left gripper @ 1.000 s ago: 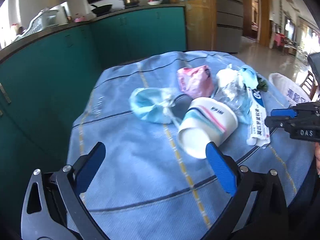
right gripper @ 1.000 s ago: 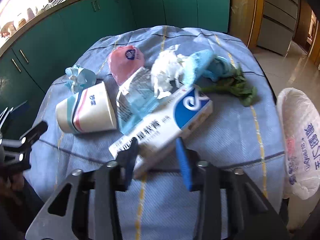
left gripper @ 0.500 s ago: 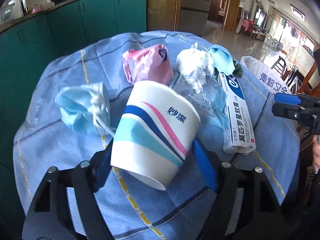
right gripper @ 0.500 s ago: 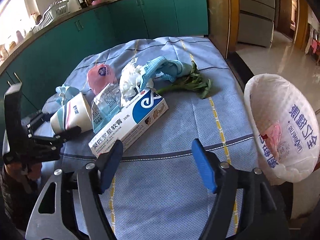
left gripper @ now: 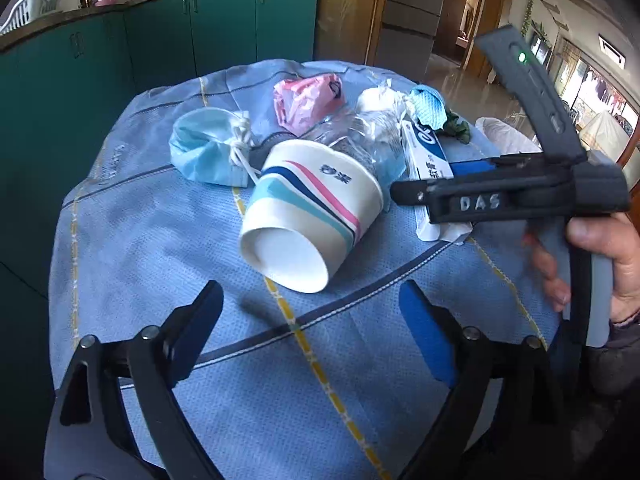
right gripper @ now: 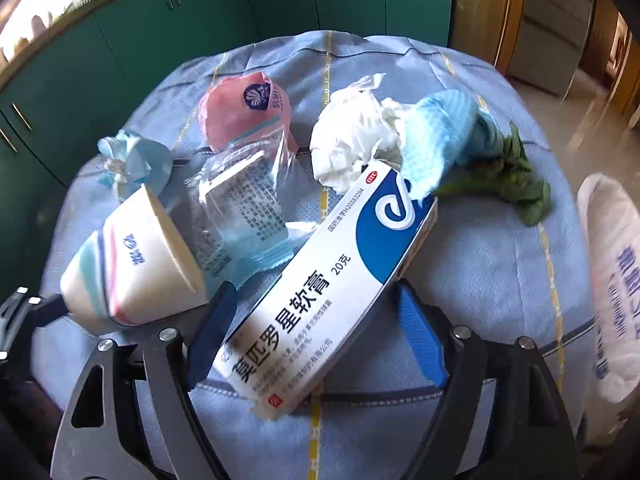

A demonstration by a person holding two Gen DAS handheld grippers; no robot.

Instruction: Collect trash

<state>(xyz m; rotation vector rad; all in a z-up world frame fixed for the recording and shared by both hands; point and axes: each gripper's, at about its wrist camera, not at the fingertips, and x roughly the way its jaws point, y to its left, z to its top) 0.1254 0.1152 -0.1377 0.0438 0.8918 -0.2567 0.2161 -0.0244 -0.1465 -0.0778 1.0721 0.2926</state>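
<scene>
Right wrist view: the right gripper (right gripper: 316,320) stands spread astride the near end of the long white-and-blue cardboard ointment box (right gripper: 320,296), which lies flat on the blue-clothed surface (right gripper: 480,264); neither pad presses it yet. To grip well, settle lower so the pads meet the box's long sides squarely, then close gently (thin card crushes). The white plastic trash bag (right gripper: 612,280) waits off the surface's right edge. In the left wrist view, the left gripper (left gripper: 312,316) is opening, nothing between its fingers, just short of the tipped striped paper cup (left gripper: 308,212); it should straddle the cup's wall before closing.
</scene>
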